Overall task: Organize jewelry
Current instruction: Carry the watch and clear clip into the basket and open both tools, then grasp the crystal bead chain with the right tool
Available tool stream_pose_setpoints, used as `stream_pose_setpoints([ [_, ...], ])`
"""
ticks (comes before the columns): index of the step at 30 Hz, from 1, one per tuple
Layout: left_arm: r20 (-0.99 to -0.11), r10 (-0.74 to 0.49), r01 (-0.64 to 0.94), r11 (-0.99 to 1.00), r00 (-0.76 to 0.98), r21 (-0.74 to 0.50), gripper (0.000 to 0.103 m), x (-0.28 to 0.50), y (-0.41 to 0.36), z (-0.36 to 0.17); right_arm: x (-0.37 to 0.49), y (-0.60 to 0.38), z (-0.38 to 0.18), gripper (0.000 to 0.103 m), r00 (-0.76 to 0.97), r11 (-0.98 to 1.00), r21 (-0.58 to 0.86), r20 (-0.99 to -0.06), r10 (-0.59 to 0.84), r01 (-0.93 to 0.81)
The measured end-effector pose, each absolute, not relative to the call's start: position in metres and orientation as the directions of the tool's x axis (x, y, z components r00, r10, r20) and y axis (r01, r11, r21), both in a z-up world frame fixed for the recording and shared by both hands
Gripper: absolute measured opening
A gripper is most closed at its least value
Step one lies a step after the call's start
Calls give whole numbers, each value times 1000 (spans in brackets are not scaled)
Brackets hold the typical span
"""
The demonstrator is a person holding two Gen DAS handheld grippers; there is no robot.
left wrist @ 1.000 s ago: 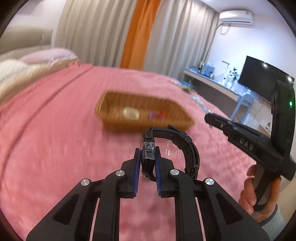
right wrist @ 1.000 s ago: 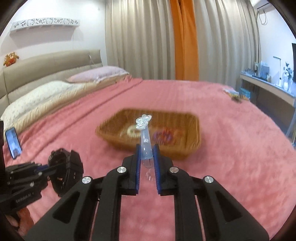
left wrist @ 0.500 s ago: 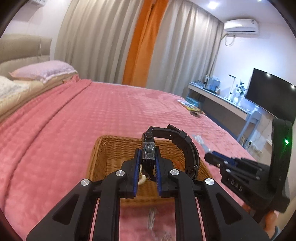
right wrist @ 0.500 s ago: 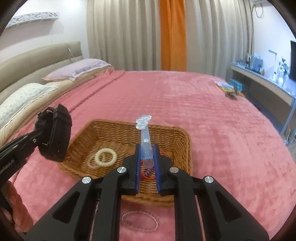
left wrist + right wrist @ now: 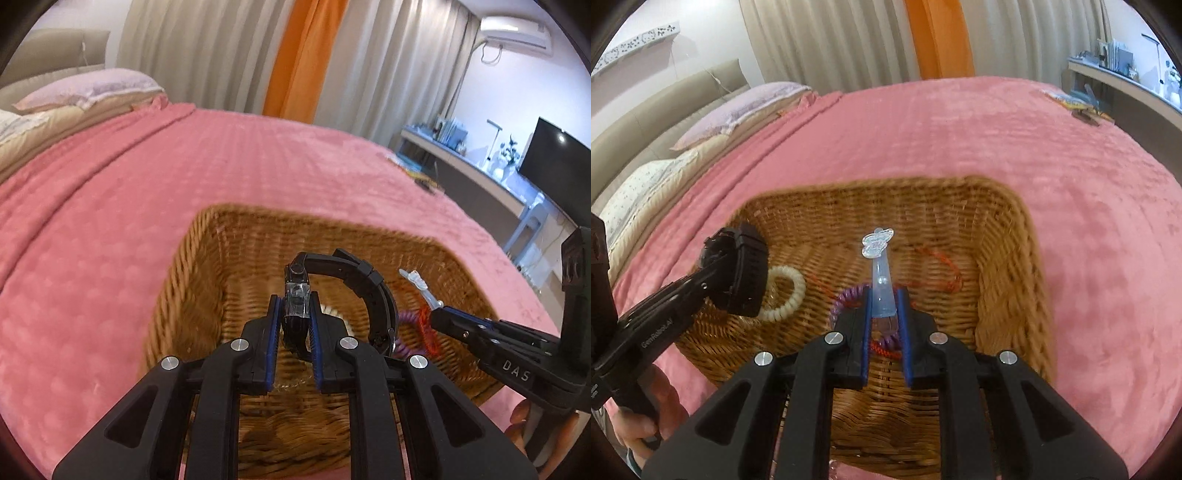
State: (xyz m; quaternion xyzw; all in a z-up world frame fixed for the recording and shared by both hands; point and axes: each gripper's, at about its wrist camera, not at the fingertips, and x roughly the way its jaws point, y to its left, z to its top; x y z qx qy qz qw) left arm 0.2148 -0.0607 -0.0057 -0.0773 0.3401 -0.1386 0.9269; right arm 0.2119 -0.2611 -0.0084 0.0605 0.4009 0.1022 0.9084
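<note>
Over the wicker basket (image 5: 1004,258) mid-bed, left gripper (image 5: 294,325) fingers clamp the stiff, chunky black watch (image 5: 354,280) by its strap, while right gripper (image 5: 884,321) fingers pinch a light, likely brittle clear hairpin (image 5: 881,269) by its stem.

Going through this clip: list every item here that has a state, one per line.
left gripper: shut on black watch, above the basket
black watch: held, off the basket floor
right gripper: shut on clear hair clip
clear hair clip: held, pointing up over the basket
wicker basket: open-topped, on the pink bedspread
cream coil hair tie: lying in the basket
purple coil tie: lying in the basket
</note>
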Motion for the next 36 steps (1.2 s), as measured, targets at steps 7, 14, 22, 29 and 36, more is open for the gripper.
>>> stream_pose_setpoints([
  [7,-607,-307,226,952,734,-208,25,213,-62,-7,205,-262,-8,12,660,968,210,-709,249,-139],
  [14,-517,-334,243,940,788,-238,43,182,-51,21,191,-270,10,28,681,945,288,-661,315,-157],
  [22,-452,-387,295,919,804,-261,46,116,-42,51,127,-267,51,48,743,947,254,-592,312,-196],
  [29,-511,-426,360,905,747,-229,48,61,-43,37,72,-251,44,48,744,957,176,-603,289,-229],
  [36,-606,-448,378,892,658,-248,48,43,-39,-13,68,-250,1,48,694,968,144,-676,247,-204],
])
